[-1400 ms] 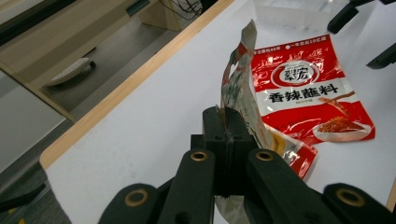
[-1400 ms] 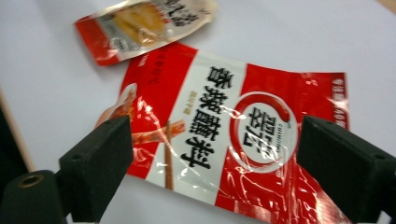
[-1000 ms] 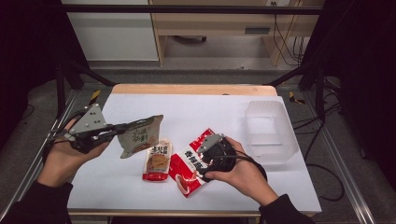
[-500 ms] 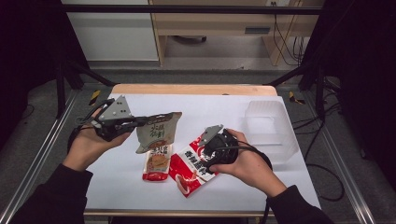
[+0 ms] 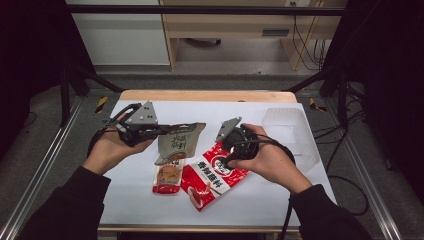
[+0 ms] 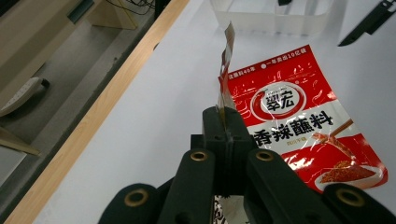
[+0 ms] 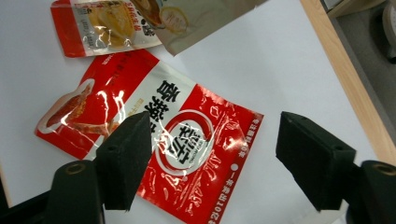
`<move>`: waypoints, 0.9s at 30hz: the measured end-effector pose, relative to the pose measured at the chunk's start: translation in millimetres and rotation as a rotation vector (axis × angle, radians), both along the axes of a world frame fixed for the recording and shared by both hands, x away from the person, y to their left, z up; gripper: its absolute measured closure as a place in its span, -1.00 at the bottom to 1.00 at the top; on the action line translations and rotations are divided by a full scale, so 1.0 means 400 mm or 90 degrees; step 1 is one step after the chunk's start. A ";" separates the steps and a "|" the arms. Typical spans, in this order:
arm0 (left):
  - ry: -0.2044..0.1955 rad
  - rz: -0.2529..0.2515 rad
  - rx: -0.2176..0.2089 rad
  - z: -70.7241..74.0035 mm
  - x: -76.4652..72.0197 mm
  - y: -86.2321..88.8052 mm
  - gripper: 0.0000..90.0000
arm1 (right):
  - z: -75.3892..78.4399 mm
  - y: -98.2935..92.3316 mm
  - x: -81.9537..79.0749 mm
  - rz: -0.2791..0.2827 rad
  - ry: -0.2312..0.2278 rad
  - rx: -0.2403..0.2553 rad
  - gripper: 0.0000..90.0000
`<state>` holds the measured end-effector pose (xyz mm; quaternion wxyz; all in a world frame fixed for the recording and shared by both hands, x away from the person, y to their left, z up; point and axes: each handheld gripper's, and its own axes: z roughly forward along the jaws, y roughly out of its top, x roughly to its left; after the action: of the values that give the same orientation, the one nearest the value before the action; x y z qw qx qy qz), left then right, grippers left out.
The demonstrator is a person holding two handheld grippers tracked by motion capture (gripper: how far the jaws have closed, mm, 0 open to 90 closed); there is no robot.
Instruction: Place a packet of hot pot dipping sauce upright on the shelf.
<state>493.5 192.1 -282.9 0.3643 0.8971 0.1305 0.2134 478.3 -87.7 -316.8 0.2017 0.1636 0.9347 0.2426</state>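
Note:
My left gripper is shut on the edge of a beige snack pouch and holds it above the table, left of centre. In the left gripper view the pouch stands edge-on between the pressed jaws of that gripper. A large red pouch lies flat on the white table. My right gripper hovers over it. Its jaws have just been closing but stand wide apart, gripper empty, red pouch below them. A small orange-red pouch lies beside the red one.
A clear plastic box sits at the table's right, also at the top of the left gripper view. The wooden far edge borders the white surface. Metal frame rails run along both sides.
My left gripper has carried the beige pouch rightward toward the table's middle. My right gripper has lifted away from the red pouch, and its jaws have narrowed a little.

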 end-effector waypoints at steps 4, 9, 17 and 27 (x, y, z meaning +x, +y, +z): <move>0.001 -0.015 0.021 -0.004 0.002 -0.022 1.00 | 0.012 0.011 0.028 0.010 -0.006 -0.013 -0.41; 0.007 -0.030 0.016 -0.005 0.002 -0.043 1.00 | 0.018 0.023 0.051 0.021 -0.008 -0.009 -0.41; 0.010 -0.057 0.022 -0.010 -0.004 -0.068 1.00 | 0.023 0.054 0.074 0.050 -0.008 -0.014 -0.38; 0.013 -0.087 0.023 -0.017 -0.012 -0.095 1.00 | 0.009 0.084 0.089 0.090 0.005 -0.014 -0.05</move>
<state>488.6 154.2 -289.7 0.3607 0.9124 0.0689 0.1809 513.8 -54.2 -313.2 0.1819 0.0958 0.9475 0.2450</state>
